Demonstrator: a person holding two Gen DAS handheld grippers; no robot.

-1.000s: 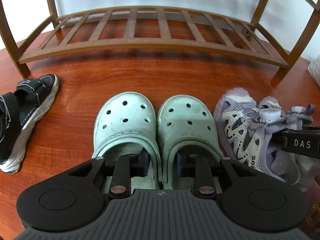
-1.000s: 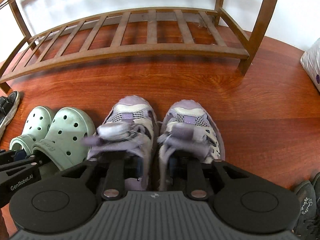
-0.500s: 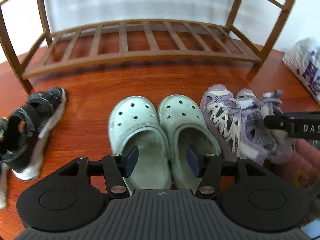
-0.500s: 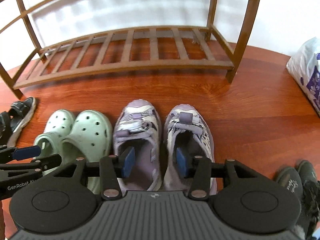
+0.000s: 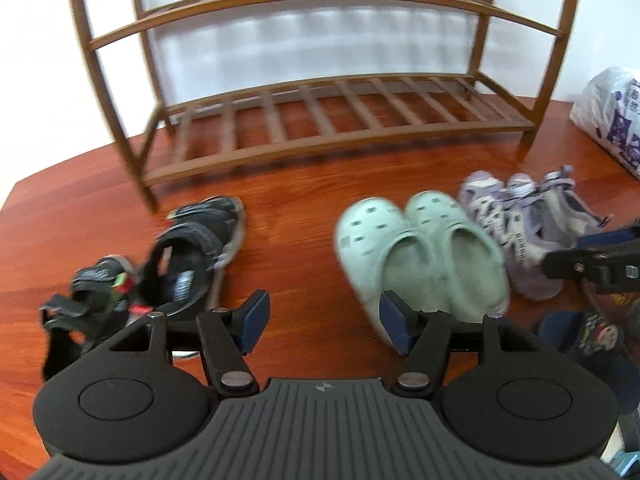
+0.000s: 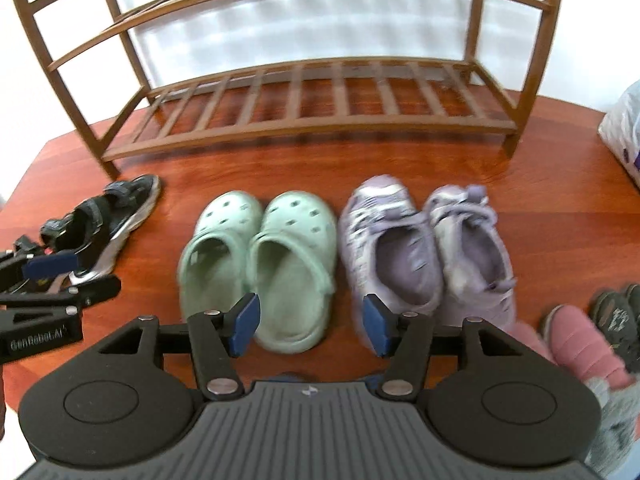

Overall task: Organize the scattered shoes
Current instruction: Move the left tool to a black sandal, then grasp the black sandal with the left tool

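A pair of mint green clogs (image 5: 424, 248) (image 6: 260, 256) stands side by side on the red-brown floor, toes toward the wooden shoe rack (image 5: 320, 120) (image 6: 304, 100). Right of them sits a pair of lilac sneakers (image 6: 428, 248) (image 5: 520, 220). Black sandals (image 5: 160, 256) (image 6: 96, 224) lie loose at the left. My left gripper (image 5: 324, 324) hovers above bare floor between sandals and clogs, jaws opening, nothing between them. My right gripper (image 6: 310, 326) hangs over the heels of a clog and a sneaker, jaws opening, holding nothing.
A white plastic bag (image 5: 612, 116) (image 6: 624, 128) lies on the floor right of the rack. More shoes sit at the right: a pink one (image 6: 580, 344), dark ones (image 6: 620, 320) and a dark blue printed one (image 5: 588, 340). Both rack shelves hold nothing.
Both grippers let go of their pairs, opened wider, and pulled back and up. The clogs and sneakers stay on the floor before the rack; the left view swung toward the sandals.
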